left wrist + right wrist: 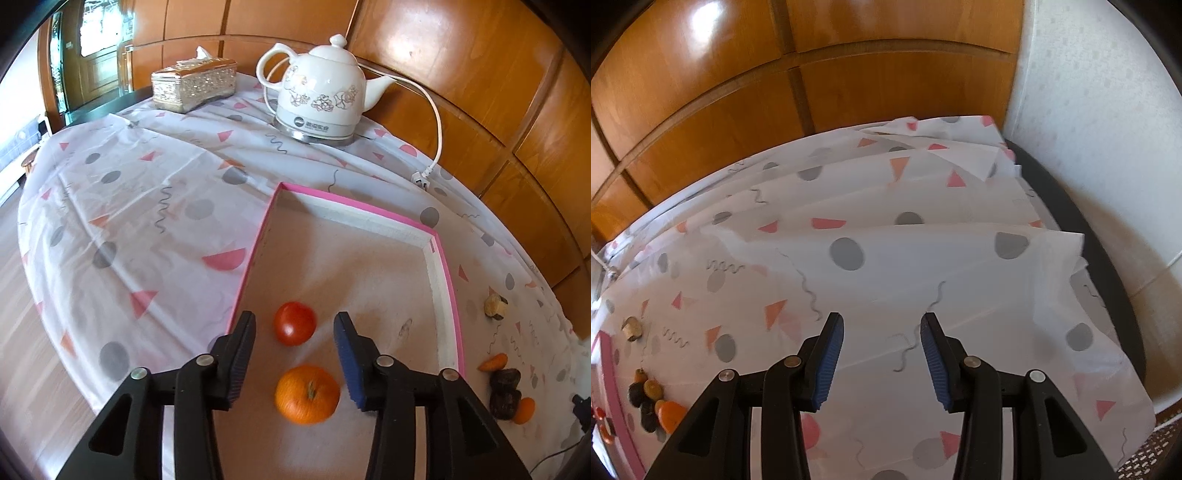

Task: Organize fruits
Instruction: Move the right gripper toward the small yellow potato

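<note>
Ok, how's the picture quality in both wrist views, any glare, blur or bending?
Left wrist view: strong fisheye bending, so the wood wall curves; soft glare on its panels; the orange looks slightly blurred, the tomato sharper; daylight washes out the window at left. Right wrist view: same bending, a bright glare patch on the wood, even light on the tablecloth, dark corners.

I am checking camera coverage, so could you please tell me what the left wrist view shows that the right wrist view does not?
Only the left wrist view shows the kettle, the tissue box, the plug, and the tomato and orange lying in the pink-rimmed tray, with the left gripper open above them. Only the right wrist view shows the right gripper, open over bare cloth, and the white wall. Both show the patterned tablecloth, the wood panelling and the small pile of leftover pieces beside the tray.
</note>
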### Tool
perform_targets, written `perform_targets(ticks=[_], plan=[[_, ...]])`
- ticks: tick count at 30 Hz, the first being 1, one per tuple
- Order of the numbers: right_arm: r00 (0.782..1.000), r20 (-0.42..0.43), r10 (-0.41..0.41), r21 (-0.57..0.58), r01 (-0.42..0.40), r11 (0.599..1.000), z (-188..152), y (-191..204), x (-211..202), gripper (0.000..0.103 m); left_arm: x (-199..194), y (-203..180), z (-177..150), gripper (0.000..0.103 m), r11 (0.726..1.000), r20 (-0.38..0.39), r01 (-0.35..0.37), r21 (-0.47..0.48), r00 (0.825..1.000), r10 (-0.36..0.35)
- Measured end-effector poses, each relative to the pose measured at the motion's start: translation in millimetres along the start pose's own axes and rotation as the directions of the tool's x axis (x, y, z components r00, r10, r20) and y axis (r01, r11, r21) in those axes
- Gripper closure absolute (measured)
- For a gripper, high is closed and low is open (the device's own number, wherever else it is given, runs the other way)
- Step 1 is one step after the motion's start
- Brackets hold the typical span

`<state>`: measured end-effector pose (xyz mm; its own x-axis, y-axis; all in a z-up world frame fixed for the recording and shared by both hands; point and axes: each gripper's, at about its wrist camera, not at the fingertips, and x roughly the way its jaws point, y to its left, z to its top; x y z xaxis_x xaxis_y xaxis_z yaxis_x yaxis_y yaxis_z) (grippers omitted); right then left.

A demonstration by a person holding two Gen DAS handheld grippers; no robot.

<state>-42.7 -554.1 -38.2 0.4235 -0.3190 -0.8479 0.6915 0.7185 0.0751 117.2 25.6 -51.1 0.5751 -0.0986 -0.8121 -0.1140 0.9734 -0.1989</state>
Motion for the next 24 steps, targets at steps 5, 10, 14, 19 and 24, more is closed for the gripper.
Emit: perform_targets(ticks=[5,10,14,19,24], plan=[[0.999,-0.005,0.037,-0.074,-0.037,0.997,-4.1,17.5,-0.4,0.059,-22.4,8.5,-15.1,0.042,0.999,0.038,-0.033,0.019,0.999,0.033],[0.998,-0.022,0.062,-0.095,-0.064,0.993,-7.4,24.0,1.4,0.059,-36.4,21.9,-27.0,0.041,0.999,0.045,-0.04,-0.006,0.998,0.041],[0.994,-0.038,0.105,-0.126,-0.109,0.986,-9.6,32.4,3.1,0.059,-47.0,31.4,-36.0,0.035,0.998,0.058,-0.054,-0.029,0.997,0.056],[0.982,-0.063,0.179,-0.185,-0.188,0.965,-15.7,49.2,2.7,0.059,-55.2,43.1,-42.9,0.032,0.996,0.062,-0.059,-0.067,0.996,0.064],[0.945,-0.086,0.315,-0.276,-0.326,0.904,-24.4,76.2,-7.1,0.059,-59.6,52.1,-49.0,0.031,0.994,0.059,-0.065,-0.084,0.996,0.07]])
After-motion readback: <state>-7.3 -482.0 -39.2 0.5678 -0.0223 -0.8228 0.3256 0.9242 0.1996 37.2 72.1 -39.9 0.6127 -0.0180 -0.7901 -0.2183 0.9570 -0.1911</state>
